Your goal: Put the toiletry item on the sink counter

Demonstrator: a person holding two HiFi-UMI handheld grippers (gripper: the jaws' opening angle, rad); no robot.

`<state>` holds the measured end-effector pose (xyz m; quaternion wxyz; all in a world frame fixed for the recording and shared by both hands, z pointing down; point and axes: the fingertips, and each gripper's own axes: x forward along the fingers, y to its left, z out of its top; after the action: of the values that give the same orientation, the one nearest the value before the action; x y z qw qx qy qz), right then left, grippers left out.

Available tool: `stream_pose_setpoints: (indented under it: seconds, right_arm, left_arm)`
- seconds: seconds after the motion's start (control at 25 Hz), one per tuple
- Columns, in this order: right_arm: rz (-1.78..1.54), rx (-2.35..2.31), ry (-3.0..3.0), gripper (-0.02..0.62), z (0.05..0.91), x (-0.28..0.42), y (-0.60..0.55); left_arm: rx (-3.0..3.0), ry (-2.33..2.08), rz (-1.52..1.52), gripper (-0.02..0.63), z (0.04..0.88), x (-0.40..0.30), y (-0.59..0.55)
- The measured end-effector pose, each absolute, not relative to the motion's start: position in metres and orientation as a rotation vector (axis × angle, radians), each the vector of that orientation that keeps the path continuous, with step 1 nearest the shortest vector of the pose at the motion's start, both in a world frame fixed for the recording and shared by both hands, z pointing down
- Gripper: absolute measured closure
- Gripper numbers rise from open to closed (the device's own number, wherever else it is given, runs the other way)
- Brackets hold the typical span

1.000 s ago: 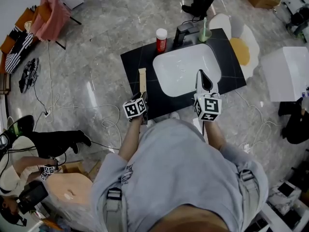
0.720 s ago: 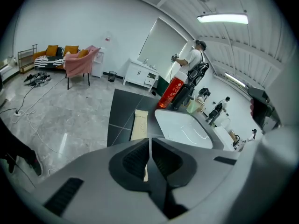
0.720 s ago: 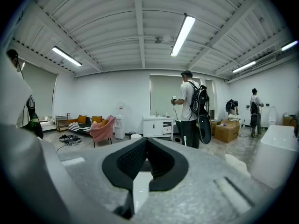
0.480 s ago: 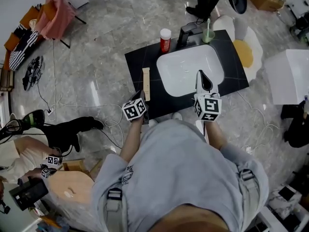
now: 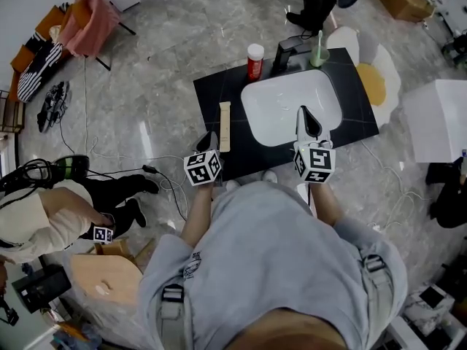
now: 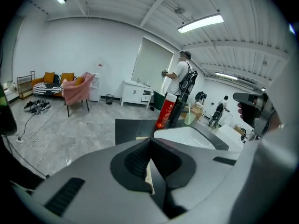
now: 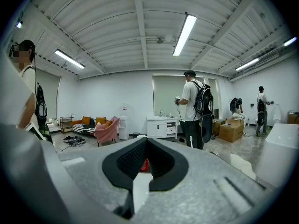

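Beige toiletry box [image 5: 225,126] lies flat on the black counter [image 5: 210,93], left of the sink [image 5: 288,106], its long axis pointing away from the person. Left gripper [image 5: 208,140], closed and empty, hovers beside its near end. Right gripper [image 5: 309,120], also closed, is farther off.

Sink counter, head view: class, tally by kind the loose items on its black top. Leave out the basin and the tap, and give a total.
bottle, red with a white cap: 1
cup, pale green: 1
toothbrush, standing in the cup: 1
box, tan, long and flat: 1
Total: 4
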<state>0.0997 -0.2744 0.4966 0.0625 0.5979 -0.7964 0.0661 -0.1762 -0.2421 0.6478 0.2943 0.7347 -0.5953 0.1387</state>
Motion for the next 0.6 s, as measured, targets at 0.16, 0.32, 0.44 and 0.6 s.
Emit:
stream_pose_setpoints:
  seconds: [0.16,0.32,0.44,0.6]
  right_arm:
    - [0.198,1.791,-2.411,0.591,0.498,0.097,-0.276]
    - [0.195,1.783,-2.411,0.591,0.498,0.096,-0.277]
    - [0.193,1.781,-2.411,0.591,0.498,0.097,-0.279]
    - [0.195,1.778,-2.416,0.591,0.499,0.096,-0.281]
  left_arm:
    - [1.990,-1.589,0.334,0.600,0.635,-0.174,-0.246]
    - [2.042,-1.586,0.308,0.600,0.619,-0.169,-0.250]
    - [2.079,-1.591,0.278,0.600,0.604,-0.166,-0.253]
    - [2.123,-1.595,0.218,0.600,0.580,-0.164,-0.256]
